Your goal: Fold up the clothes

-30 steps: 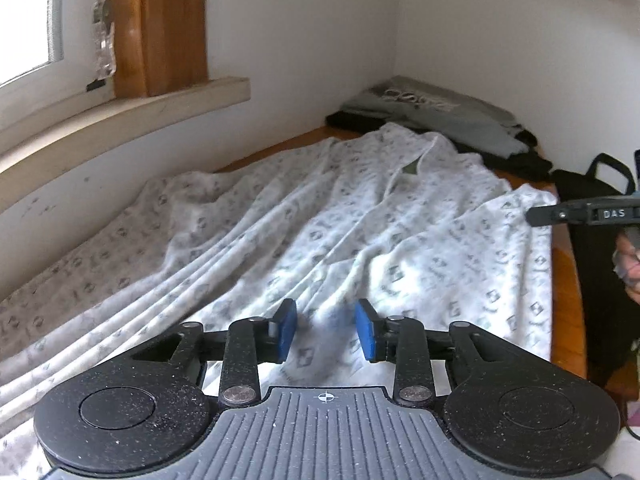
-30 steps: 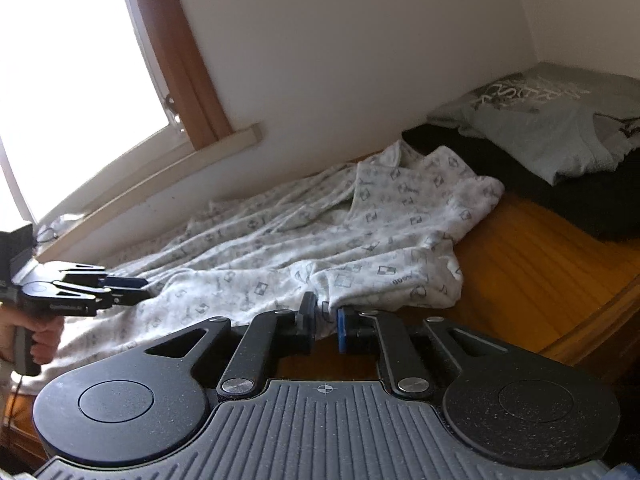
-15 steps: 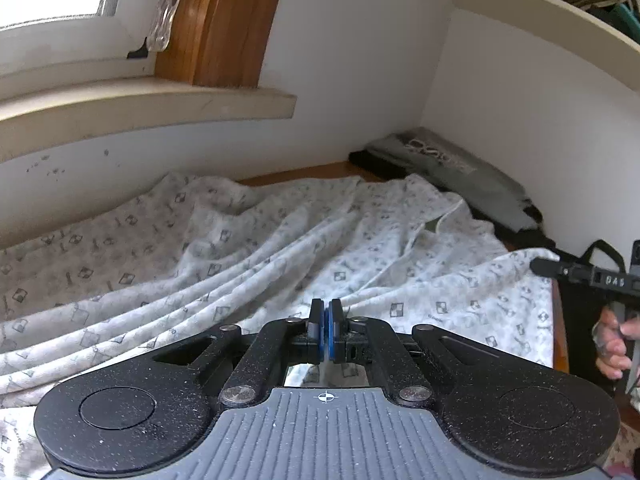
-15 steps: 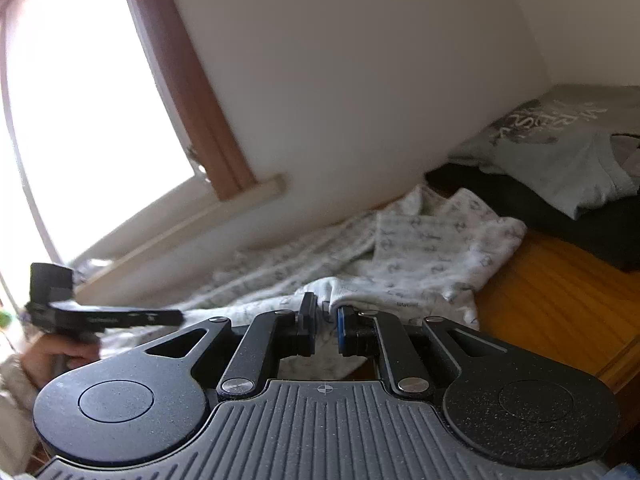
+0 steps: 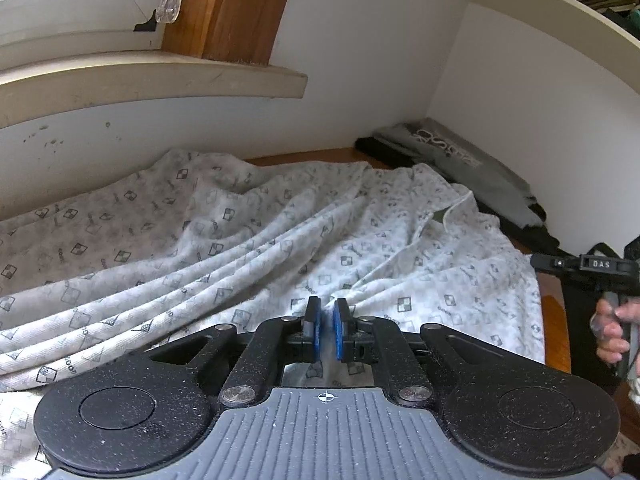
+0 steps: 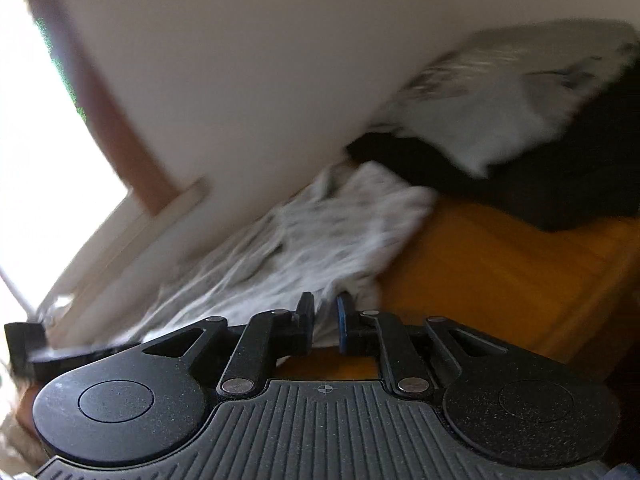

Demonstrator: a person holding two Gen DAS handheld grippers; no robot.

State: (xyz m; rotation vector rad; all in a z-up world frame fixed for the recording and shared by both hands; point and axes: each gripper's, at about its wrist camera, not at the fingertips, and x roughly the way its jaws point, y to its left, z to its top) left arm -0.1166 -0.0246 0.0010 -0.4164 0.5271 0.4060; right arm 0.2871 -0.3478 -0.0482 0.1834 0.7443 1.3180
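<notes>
Since half a second ago, the left tool [image 5: 326, 330] has gone from pads pressed tightly together to pads a narrow gap apart, with a fold of the white patterned garment [image 5: 248, 248] between them; whether it is still pinched cannot be told. The right wrist view has tilted sharply and turned blurry.

The garment, white with small grey square motifs, lies spread and wrinkled across the wooden desk [image 6: 500, 272], stretching from below the window sill [image 5: 152, 80] toward the corner of the room. Long creases run from the left tool toward the sill side. Beyond the garment's far end, in the corner, a folded grey shirt [image 5: 460, 156] rests on a folded black garment [image 6: 560, 184].

The right tool [image 6: 323, 322] has its pads nearly closed on the garment's near edge, cloth bunched between them. In the left wrist view, the right tool [image 5: 580, 266] appears at the garment's right edge, held by a hand [image 5: 612, 332].
</notes>
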